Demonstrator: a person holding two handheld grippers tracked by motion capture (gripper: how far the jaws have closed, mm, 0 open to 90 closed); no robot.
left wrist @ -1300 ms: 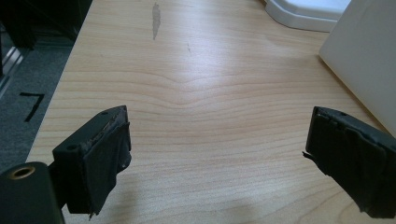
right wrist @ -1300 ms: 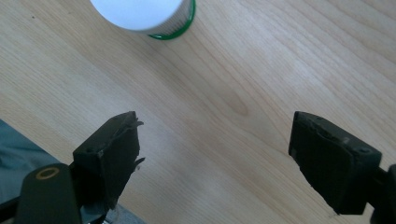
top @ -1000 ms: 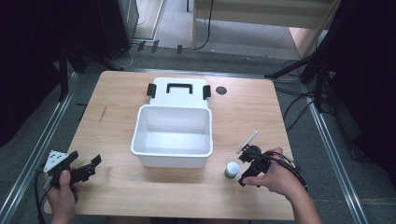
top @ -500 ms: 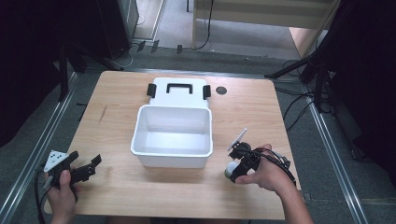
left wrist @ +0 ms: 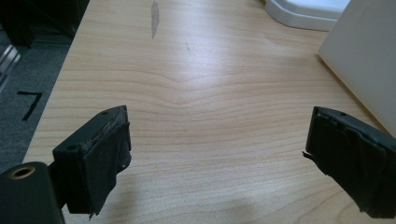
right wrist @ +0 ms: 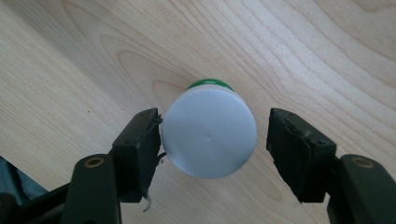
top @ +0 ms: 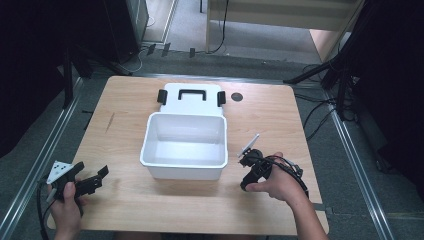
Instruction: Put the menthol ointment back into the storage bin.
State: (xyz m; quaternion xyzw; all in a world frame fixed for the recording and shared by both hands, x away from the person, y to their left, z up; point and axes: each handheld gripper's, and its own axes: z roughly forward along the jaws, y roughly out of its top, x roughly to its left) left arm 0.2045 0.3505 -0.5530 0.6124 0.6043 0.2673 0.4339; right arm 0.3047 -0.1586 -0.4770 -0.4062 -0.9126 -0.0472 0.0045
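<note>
The small bottle (right wrist: 208, 133), white-capped with a band of green showing beneath the cap, stands upright on the wooden table (top: 280, 115), to the right of the white bin's near right corner and close to the table's front edge. The right gripper (right wrist: 212, 149) points straight down over it, and its jaws have just been closing: the left pad touches the cap's rim, while a narrow gap remains between the cap and the right pad, so the bottle sits between the jaws without being pinched. In the high view the right gripper (top: 248, 175) and the person's hand cover the bottle. The white bin (top: 184, 145) stands open at the table's centre, its pale inside bare. Its lid (top: 190, 95), with a black handle and two black clips, lies flat just behind the bin, touching its far wall. A small dark round mark (top: 237, 96) sits on the tabletop right of the lid. At the front left corner the left gripper (top: 92, 182) is held low, its jaws spread wide over bare wood with nothing between them.
</note>
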